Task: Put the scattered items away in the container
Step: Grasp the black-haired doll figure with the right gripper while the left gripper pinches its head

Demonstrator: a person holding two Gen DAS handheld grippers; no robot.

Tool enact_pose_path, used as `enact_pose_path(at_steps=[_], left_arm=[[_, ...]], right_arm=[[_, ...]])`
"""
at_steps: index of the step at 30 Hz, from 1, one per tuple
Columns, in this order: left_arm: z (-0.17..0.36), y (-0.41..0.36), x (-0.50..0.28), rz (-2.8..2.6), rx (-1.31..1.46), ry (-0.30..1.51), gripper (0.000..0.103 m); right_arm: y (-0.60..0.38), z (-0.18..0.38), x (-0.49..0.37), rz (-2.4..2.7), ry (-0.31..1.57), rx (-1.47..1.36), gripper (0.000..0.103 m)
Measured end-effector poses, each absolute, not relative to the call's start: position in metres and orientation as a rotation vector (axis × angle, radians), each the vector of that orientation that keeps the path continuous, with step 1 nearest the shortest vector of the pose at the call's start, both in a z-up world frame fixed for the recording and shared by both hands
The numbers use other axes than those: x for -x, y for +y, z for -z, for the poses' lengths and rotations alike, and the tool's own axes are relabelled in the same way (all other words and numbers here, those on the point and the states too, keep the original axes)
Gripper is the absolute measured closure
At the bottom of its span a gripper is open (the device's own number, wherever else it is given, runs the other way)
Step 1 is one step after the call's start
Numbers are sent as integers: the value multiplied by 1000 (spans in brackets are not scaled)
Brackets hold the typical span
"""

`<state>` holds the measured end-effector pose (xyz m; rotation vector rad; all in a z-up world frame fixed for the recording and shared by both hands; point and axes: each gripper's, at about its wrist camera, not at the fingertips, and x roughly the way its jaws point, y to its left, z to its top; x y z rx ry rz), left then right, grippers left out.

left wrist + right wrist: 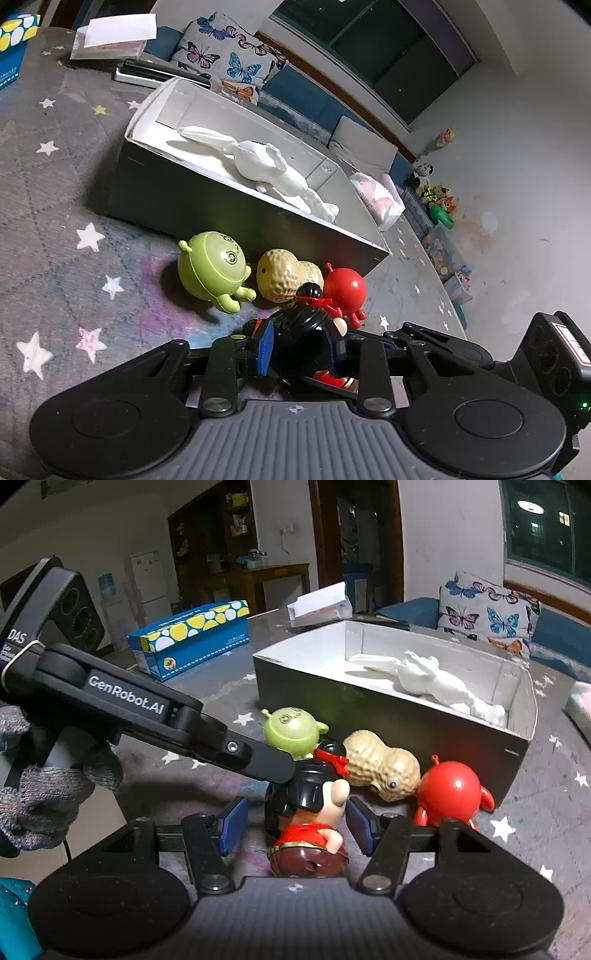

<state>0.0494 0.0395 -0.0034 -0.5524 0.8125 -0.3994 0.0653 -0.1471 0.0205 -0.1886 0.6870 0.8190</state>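
Note:
A black-haired doll in red clothes (310, 812) stands on the star-patterned mat. My left gripper (314, 350) is shut on the doll (306, 332); its finger (258, 758) reaches the doll's head in the right wrist view. My right gripper (295, 825) is open with its blue pads on either side of the doll. A green alien toy (210, 269), a peanut toy (284, 277) and a red round toy (345, 290) lie against the open box (155, 184). A white plush rabbit (266, 166) lies inside the box (295, 679).
A blue tissue box (188, 638) and a white paper holder (319, 605) stand behind the container. A butterfly cushion (487, 614) leans on the blue sofa. A wipes pack (380, 199) lies past the box end. Toys line the far wall (439, 203).

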Motion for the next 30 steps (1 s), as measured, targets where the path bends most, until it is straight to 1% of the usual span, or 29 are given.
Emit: enact_pose_path(at_steps=[11, 14, 22, 30], left_arm=[[2, 54, -33, 374, 568, 796, 71], [3, 60, -30, 354, 573, 795, 71], [16, 83, -24, 317, 643, 812, 71], [16, 98, -16, 323, 696, 789, 71]], right_arm=[[-137, -30, -46, -884, 658, 210, 43], [-131, -30, -42, -900, 652, 228, 41], [-123, -27, -38, -925, 664, 235, 42], [-125, -28, -40, -918, 671, 210, 42]])
